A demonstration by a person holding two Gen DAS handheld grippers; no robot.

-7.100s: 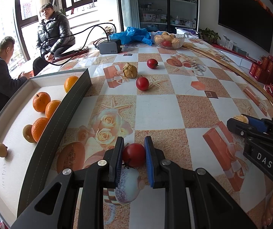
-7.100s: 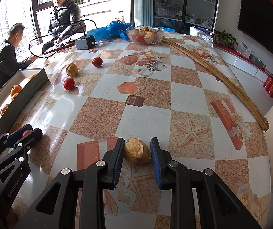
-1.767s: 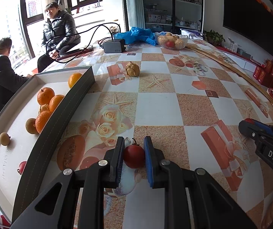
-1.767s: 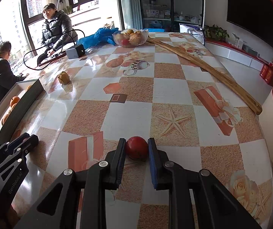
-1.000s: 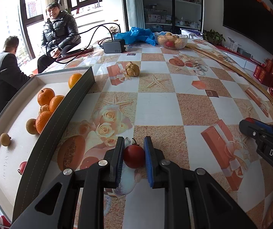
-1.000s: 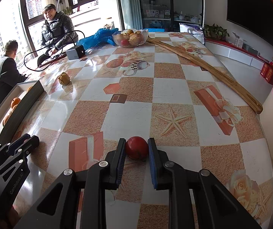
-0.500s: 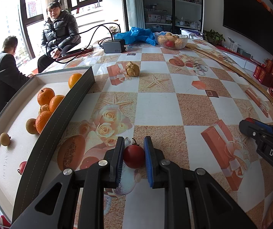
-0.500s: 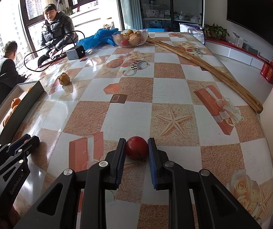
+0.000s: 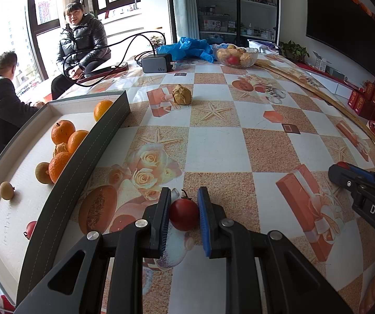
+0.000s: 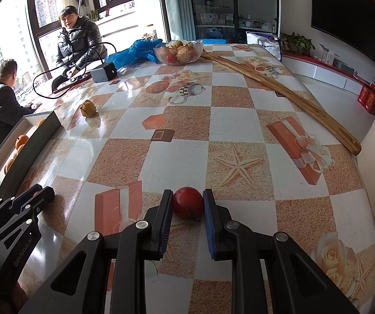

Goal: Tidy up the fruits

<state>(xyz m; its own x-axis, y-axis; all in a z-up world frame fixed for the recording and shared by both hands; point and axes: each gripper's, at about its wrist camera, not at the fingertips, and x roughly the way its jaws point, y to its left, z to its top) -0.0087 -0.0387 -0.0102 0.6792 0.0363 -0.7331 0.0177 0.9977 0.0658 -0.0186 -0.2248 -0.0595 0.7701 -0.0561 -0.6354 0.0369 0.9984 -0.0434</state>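
Between left gripper [image 9: 182, 213] pads: tomato [image 9: 184, 214], pinched.
Right gripper [image 10: 187, 205]: clamped on second tomato [image 10: 188, 202].
Risk: squeezed skin splitting; rolling off past tray [image 9: 64, 175] wall.

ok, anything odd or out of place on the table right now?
One wrinkled brown fruit sits alone on the table, outside the tray that holds the oranges. Nothing spilled or damaged.

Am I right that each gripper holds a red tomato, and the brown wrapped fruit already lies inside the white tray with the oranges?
Not quite. The left gripper and right gripper each hold a red tomato, but the left wrist view shows the brown wrapped fruit on the tablecloth, outside the white tray holding the oranges.
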